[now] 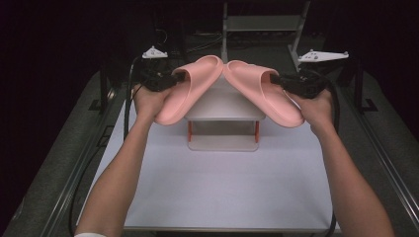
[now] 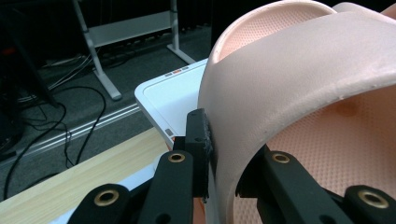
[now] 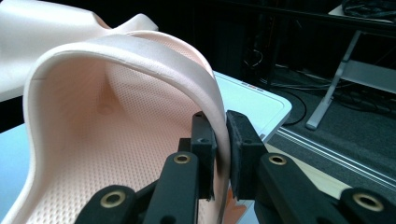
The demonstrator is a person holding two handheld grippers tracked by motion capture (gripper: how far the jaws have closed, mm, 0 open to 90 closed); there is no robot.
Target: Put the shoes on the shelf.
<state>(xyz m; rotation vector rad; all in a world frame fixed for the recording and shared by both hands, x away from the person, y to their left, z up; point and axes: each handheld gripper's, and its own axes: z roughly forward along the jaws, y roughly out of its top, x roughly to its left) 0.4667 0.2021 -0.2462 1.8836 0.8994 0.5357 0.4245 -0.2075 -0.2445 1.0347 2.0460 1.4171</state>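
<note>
A dark room with metal stand legs and loose cables on the grey floor surrounds a white desk [image 1: 217, 187], on which a small white two-tier rack [image 1: 223, 126] with orange posts stands near the far middle. There are two pink slide sandals, two grippers and one rack. At the left, the left gripper [image 1: 170, 80], held in the person's left hand [image 1: 148, 98], has its fingers [image 2: 198, 140] closed narrowly on the strap of the left sandal [image 1: 190, 89]; in the left gripper view one finger presses the outside of the strap and the other sits inside it. That sandal hangs in the air above the rack, tilted with its toe up toward the middle. At the right, the right gripper [image 1: 286, 83], in the right hand [image 1: 316, 106], pinches the strap edge of the right sandal [image 1: 264, 91] between nearly closed fingers [image 3: 243, 140]. This sandal mirrors the first, and the two toes meet or nearly meet above the rack. The rack's shelves that can be seen carry nothing.
</note>
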